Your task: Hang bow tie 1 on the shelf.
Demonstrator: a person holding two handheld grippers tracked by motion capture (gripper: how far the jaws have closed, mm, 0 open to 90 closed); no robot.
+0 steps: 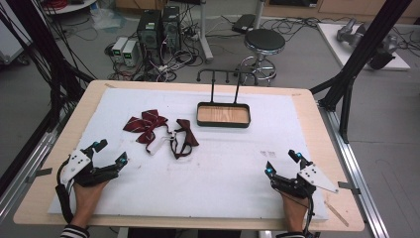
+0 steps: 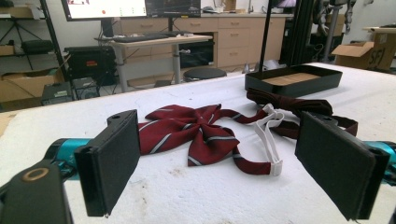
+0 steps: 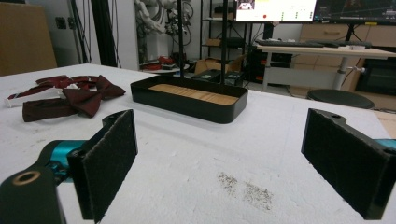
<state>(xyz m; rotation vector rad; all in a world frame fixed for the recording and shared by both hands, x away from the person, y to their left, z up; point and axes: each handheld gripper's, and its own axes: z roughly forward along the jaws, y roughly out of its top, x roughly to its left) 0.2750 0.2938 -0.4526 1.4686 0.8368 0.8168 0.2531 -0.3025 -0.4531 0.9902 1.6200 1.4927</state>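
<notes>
While both hands rested at the near edge, we saw the left gripper (image 1: 109,153) and right gripper (image 1: 282,163) spread wide, holding nothing. Striped bow tie (image 1: 145,125) and dark bow tie (image 1: 185,136) lay left of the black tray (image 1: 223,124).

Black left gripper (image 1: 109,152) with teal joints; striped sleeve (image 1: 74,231).

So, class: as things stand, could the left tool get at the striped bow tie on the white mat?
Probably yes. The left tool is open and faces the striped bow tie, with only bare white mat between them; the plain bow tie lies beyond it.
</notes>
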